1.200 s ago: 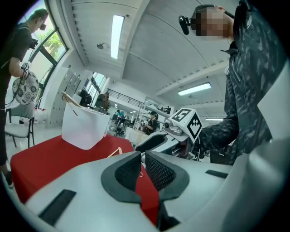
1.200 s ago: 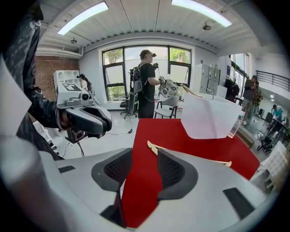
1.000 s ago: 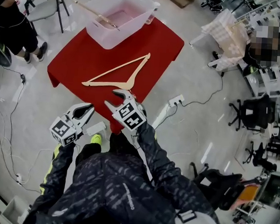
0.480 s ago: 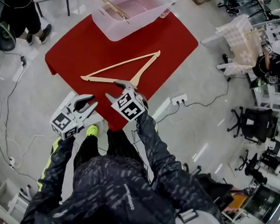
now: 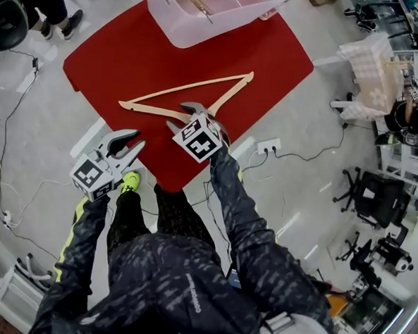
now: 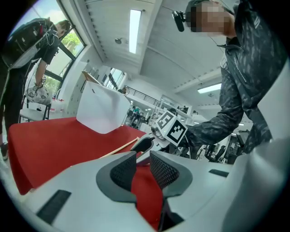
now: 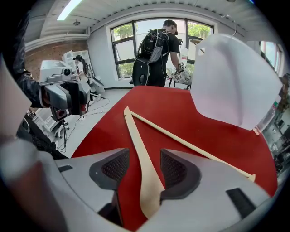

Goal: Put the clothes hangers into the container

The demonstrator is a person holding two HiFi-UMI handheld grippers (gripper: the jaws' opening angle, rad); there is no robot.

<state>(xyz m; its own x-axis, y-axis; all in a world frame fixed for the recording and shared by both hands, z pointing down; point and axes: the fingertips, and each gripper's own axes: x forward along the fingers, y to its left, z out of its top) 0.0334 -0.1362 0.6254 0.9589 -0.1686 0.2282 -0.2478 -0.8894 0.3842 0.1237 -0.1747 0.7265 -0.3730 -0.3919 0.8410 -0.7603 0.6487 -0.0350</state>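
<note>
Tongs both just spread: right tongs (image 7: 144, 154) straddle the wooden clothes hanger (image 7: 133, 136), left tongs (image 6: 142, 164) empty; centre its arm between the pads (image 7: 114, 169), then pinch.

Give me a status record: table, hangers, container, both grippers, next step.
table: red table
loose item: wooden hanger, flat on the table
container: translucent bin at the far edge, second hanger already inside
right gripper: jaws have just been opening; apart, astride the wooden hanger's arm, not clamped
left gripper: jaws have just been opening; apart, nothing between them, by the table's near edge
next step (likely): close right gripper on the wooden hanger, carry it to the bin
</note>
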